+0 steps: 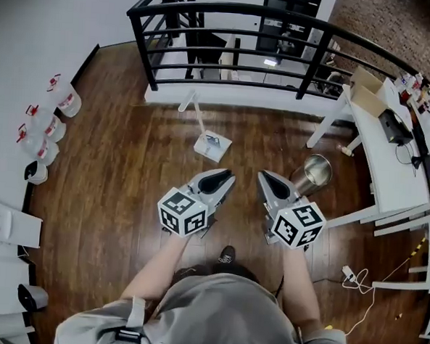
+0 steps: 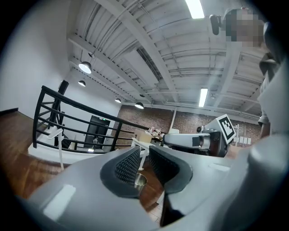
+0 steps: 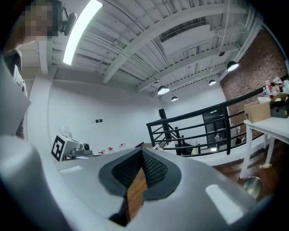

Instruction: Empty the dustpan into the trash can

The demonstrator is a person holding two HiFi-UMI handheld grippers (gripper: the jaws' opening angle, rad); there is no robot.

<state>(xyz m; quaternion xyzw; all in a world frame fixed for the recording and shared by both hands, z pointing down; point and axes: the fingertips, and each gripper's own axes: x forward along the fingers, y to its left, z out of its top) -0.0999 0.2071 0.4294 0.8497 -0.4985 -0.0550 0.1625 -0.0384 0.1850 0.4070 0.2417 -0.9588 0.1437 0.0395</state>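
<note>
Two empty claws, reach phase by the look: left gripper (image 1: 225,178) barely parted, right gripper (image 1: 264,179) pressed together. Dustpan (image 1: 213,146) stands left of the trash can (image 1: 314,174), untouched; next, clamp its handle (image 1: 197,113).

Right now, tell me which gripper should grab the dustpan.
Left. The left gripper, jaws slightly apart and empty, is nearer the dustpan, which lies ahead on its side. The right gripper, shut, is by the trash can.
</note>
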